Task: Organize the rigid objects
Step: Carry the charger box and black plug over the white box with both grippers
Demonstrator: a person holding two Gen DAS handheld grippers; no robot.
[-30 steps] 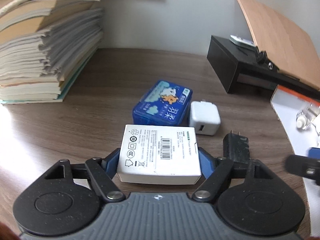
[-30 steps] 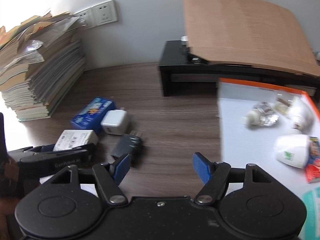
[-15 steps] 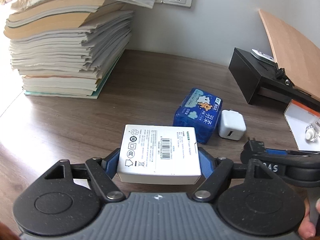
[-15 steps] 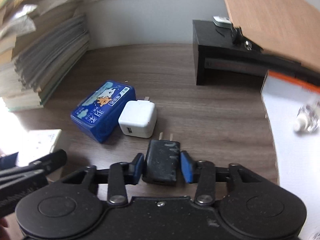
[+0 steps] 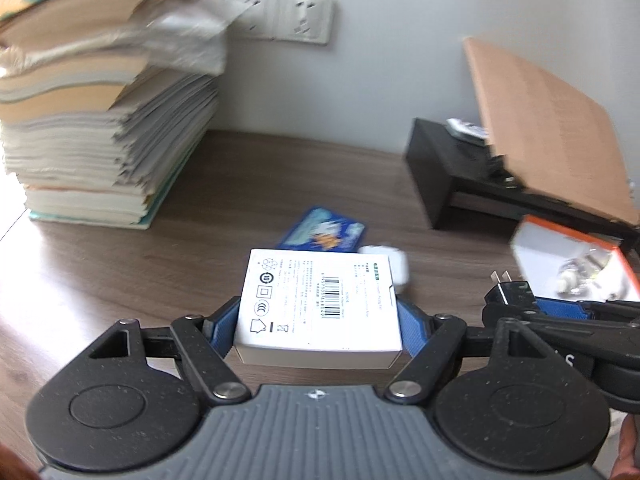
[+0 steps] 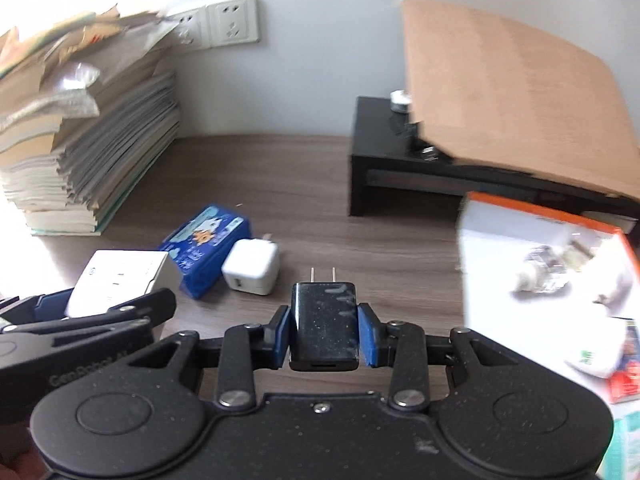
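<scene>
Holding a white box [image 5: 320, 304] between its blue pads, the left tool [image 5: 320, 320] grips it by the two side faces; the printed label with a barcode faces up. The box is raised above the wooden surface [image 5: 240, 184]. In the right wrist view the same box [image 6: 120, 280] shows at the far left, in the tool's fingers.

The right tool [image 6: 324, 334] is pinching a black plug adapter [image 6: 323, 326]. Its pads press on both long sides, and the two metal prongs point forward, away from the camera. The adapter looks lifted off the surface. In the left wrist view it [image 5: 508, 294] appears at the right edge, prongs up.

On the surface behind lie a blue packet [image 6: 206, 244] with a cartoon print and, touching its right side, a white cube charger [image 6: 251, 266]. In the left wrist view both are partly hidden behind the white box.

A tall pile of books and papers [image 6: 80, 152] stands at the left, against the wall with sockets [image 6: 232, 20]. At the right is a black stand [image 6: 400, 160] with a brown cardboard sheet [image 6: 500, 92] leaning over it. In front of the stand is a white tray with an orange rim [image 6: 500, 256], and it holds some small items, which are too blurred to name.
</scene>
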